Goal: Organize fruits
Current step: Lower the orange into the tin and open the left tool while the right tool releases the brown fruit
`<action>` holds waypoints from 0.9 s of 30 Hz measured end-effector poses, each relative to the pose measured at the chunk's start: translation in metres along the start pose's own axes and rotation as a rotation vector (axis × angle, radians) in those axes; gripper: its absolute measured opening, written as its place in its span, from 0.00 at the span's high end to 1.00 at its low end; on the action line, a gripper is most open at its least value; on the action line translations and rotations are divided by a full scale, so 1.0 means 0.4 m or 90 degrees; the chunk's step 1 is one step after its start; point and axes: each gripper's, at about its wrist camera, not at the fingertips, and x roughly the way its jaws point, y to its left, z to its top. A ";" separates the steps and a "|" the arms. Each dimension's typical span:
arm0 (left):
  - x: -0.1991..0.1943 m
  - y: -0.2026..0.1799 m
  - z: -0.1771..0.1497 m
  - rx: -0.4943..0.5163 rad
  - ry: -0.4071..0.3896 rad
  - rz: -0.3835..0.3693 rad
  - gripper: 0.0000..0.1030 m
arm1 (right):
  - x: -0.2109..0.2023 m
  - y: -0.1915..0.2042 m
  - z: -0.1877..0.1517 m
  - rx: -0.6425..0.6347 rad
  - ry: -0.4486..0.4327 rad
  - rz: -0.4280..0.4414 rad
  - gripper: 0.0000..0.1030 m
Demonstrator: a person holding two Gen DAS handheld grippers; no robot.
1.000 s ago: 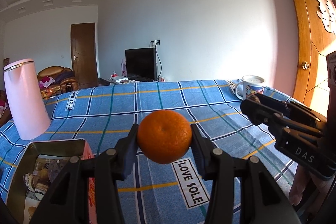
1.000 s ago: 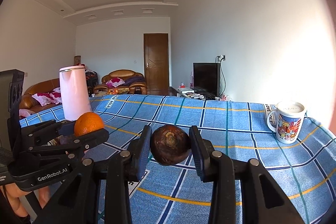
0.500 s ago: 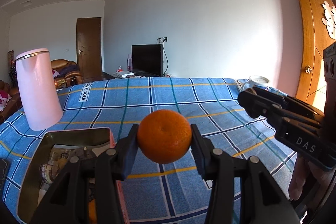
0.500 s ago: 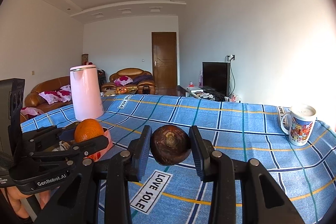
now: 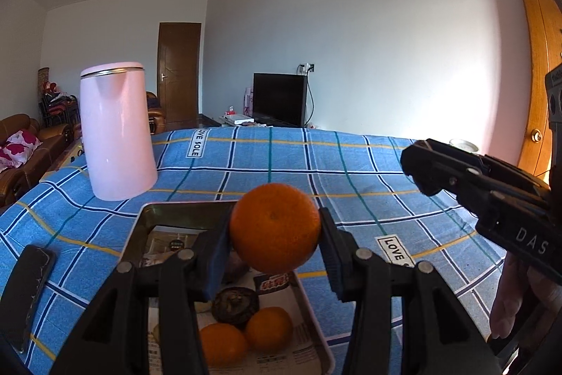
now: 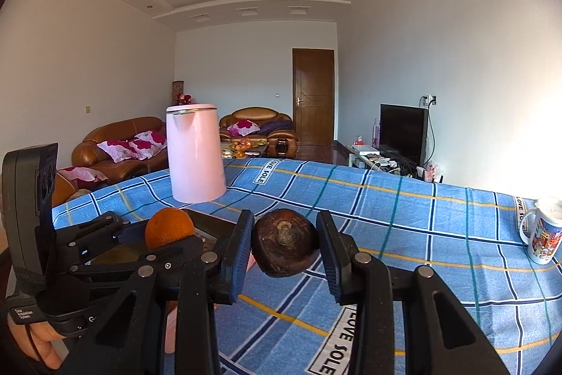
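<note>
My left gripper point(image 5: 275, 250) is shut on an orange point(image 5: 275, 227) and holds it above a metal tin tray point(image 5: 147, 217) on the blue checked tablecloth. In the tray lie two oranges point(image 5: 268, 327) and a dark brown fruit point(image 5: 234, 303). My right gripper point(image 6: 285, 246) is shut on a dark brown round fruit point(image 6: 284, 246), held above the cloth to the right of the tray. The right gripper shows at the right of the left wrist view point(image 5: 421, 171). The left gripper with its orange point(image 6: 169, 227) shows at the left of the right wrist view.
A pink kettle point(image 5: 117, 132) stands behind the tray at the left. A black phone point(image 5: 26, 290) lies left of the tray. A printed mug point(image 6: 542, 234) stands at the table's far right. Sofas, a door and a TV are beyond the table.
Both grippers have moved left toward the tray, each keeping its fruit. The tray with its fruits has come under the left gripper. The kettle appears nearer the middle.
</note>
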 end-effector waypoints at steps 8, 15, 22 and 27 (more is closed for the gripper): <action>-0.017 0.118 0.001 -0.041 0.005 0.048 0.53 | 0.054 0.079 0.015 -0.023 0.017 0.043 0.62; -0.021 0.185 -0.018 -0.060 0.022 0.069 0.53 | 0.097 0.154 0.001 -0.041 0.042 0.080 0.62; -0.018 0.215 -0.034 -0.063 0.042 0.075 0.53 | 0.158 0.202 -0.024 -0.045 0.086 0.105 0.62; -0.021 0.227 -0.040 -0.065 0.055 0.081 0.53 | 0.196 0.209 -0.039 -0.041 0.120 0.104 0.62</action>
